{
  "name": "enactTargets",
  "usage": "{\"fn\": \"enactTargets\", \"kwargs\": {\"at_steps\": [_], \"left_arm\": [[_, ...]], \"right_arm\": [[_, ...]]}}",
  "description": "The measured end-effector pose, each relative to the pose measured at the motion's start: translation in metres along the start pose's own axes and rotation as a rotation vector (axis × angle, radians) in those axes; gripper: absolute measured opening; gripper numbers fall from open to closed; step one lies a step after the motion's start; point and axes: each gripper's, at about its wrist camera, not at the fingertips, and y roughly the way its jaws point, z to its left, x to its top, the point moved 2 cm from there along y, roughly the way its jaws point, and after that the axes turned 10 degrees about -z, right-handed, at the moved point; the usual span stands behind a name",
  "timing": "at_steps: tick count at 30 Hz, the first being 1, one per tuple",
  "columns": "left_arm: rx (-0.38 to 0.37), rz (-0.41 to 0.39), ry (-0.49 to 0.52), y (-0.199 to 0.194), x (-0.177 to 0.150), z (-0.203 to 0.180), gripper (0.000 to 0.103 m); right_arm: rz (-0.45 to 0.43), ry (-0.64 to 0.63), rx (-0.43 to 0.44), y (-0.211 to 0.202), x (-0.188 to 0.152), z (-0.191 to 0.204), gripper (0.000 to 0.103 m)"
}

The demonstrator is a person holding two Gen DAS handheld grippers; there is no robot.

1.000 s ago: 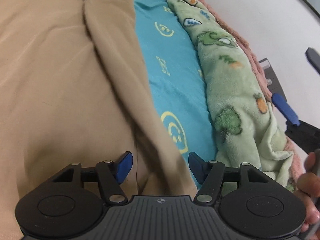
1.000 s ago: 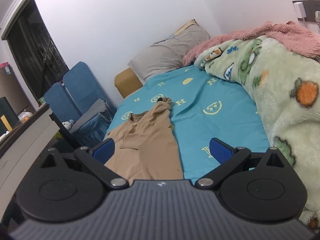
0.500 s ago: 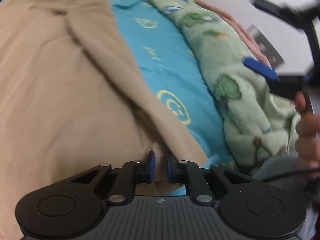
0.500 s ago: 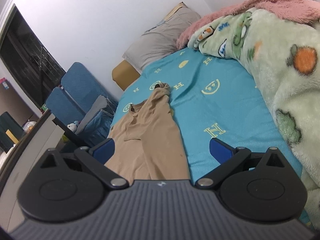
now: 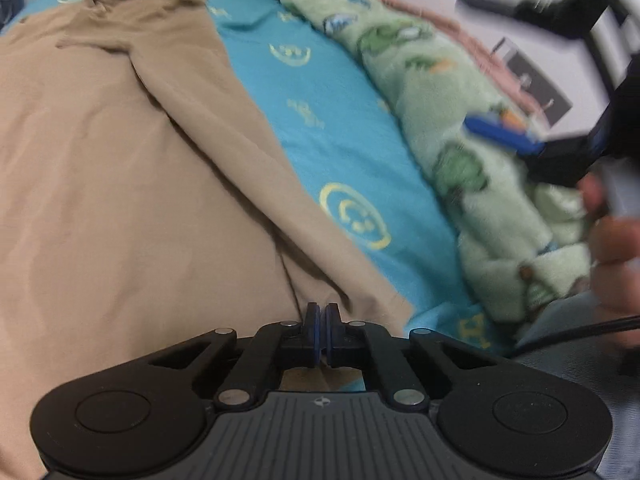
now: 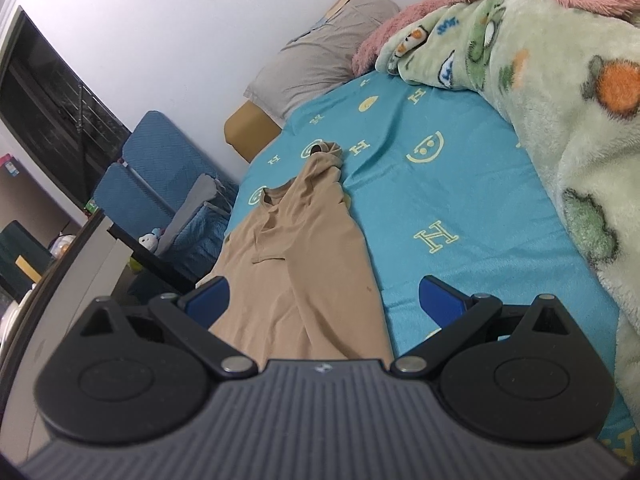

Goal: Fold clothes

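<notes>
While the tan shirt lies flat on the bed, left claw has just closed, clamping its near hem. Right claw hangs apart, empty. No fold made yet.

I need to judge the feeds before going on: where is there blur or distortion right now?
Left wrist view: the right gripper and the hand holding it are smeared by motion blur; the tan shirt is soft; the left gripper is sharp. Right wrist view: sharp, evenly lit, but fisheye bends the wall and dark window.
</notes>
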Motion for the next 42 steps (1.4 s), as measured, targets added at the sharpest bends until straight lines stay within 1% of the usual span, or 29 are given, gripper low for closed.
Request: {"fn": "enactTargets", "kwargs": {"at_steps": [3, 8, 10, 11, 13, 16, 17, 20, 22, 23, 24, 25, 26, 27, 28, 29, 30, 31, 32, 33, 34, 36, 38, 39, 42], "left_arm": [[-0.017, -0.046, -0.032, -0.03, 0.01, -0.001, 0.002], [0.011, -0.068, -0.122, -0.077, 0.011, 0.012, 0.002], [0.068, -0.038, -0.175, -0.081, 0.007, 0.022, 0.002], [0.105, -0.021, -0.185, -0.082, 0.005, 0.027, 0.002], [0.195, 0.006, -0.178, -0.079, 0.001, 0.036, 0.002], [0.285, 0.075, -0.195, -0.069, -0.004, 0.047, 0.002], [0.292, 0.096, -0.201, -0.065, -0.004, 0.049, 0.002], [0.313, 0.125, -0.183, -0.058, 0.0, 0.048, 0.003], [0.308, 0.124, -0.164, -0.059, 0.002, 0.045, 0.004], [0.299, 0.114, -0.153, -0.061, 0.004, 0.042, 0.007], [0.293, 0.095, -0.14, -0.065, 0.006, 0.041, 0.01], [0.292, 0.062, -0.127, -0.071, 0.007, 0.04, 0.017], [0.292, 0.029, -0.115, -0.078, 0.009, 0.039, 0.028], [0.291, -0.004, -0.102, -0.084, 0.011, 0.038, 0.035], [0.292, -0.043, -0.085, -0.09, 0.015, 0.035, 0.047], [0.299, -0.085, -0.059, -0.098, 0.017, 0.033, 0.056], [0.315, -0.129, -0.026, -0.105, 0.021, 0.03, 0.06], [0.338, -0.173, 0.005, -0.11, 0.024, 0.025, 0.068], [0.36, -0.217, 0.036, -0.114, 0.027, 0.02, 0.079], [0.383, -0.261, 0.066, -0.119, 0.031, 0.014, 0.084], [0.403, -0.305, 0.094, -0.123, 0.034, 0.01, 0.089], [0.428, -0.389, 0.125, -0.13, 0.038, 0.003, 0.093], [0.454, -0.451, 0.141, -0.133, 0.039, -0.003, 0.099], [0.469, -0.476, 0.143, -0.137, 0.039, -0.006, 0.1], [0.506, -0.506, 0.128, -0.146, 0.04, -0.012, 0.1]], "right_arm": [[0.002, 0.002, -0.002, -0.001, 0.0, 0.0, 0.103], [0.016, 0.004, -0.005, 0.003, -0.002, 0.001, 0.103], [0.024, 0.007, -0.005, 0.005, -0.003, 0.001, 0.103], [0.027, 0.004, -0.006, 0.006, -0.003, 0.001, 0.103], [0.033, -0.008, -0.009, 0.007, -0.005, 0.003, 0.103], [0.039, -0.032, -0.016, 0.008, -0.008, 0.005, 0.103], [0.041, -0.04, -0.02, 0.008, -0.008, 0.006, 0.103], [0.047, -0.067, -0.028, 0.009, -0.01, 0.007, 0.103], [0.05, -0.086, -0.033, 0.009, -0.011, 0.009, 0.103], [0.049, -0.097, -0.033, 0.009, -0.012, 0.01, 0.103], [0.047, -0.11, -0.033, 0.009, -0.012, 0.012, 0.103], [0.043, -0.127, -0.032, 0.008, -0.012, 0.014, 0.103], [0.035, -0.148, -0.031, 0.008, -0.012, 0.017, 0.103], [0.026, -0.173, -0.03, 0.006, -0.013, 0.021, 0.103], [0.014, -0.203, -0.027, 0.005, -0.013, 0.026, 0.103], [0.002, -0.235, -0.021, 0.004, -0.014, 0.031, 0.103], [-0.012, -0.267, -0.015, 0.002, -0.015, 0.036, 0.103], [-0.027, -0.296, -0.01, 0.0, -0.016, 0.041, 0.103], [-0.042, -0.322, -0.004, -0.001, -0.017, 0.046, 0.103], [-0.055, -0.345, 0.005, -0.003, -0.018, 0.051, 0.103], [-0.07, -0.363, 0.016, -0.005, -0.019, 0.055, 0.103], [-0.094, -0.391, 0.045, -0.009, -0.02, 0.064, 0.103], [-0.107, -0.414, 0.077, -0.012, -0.021, 0.071, 0.103], [-0.119, -0.424, 0.085, -0.014, -0.022, 0.075, 0.103], [-0.163, -0.458, 0.086, -0.018, -0.023, 0.086, 0.103]]}}
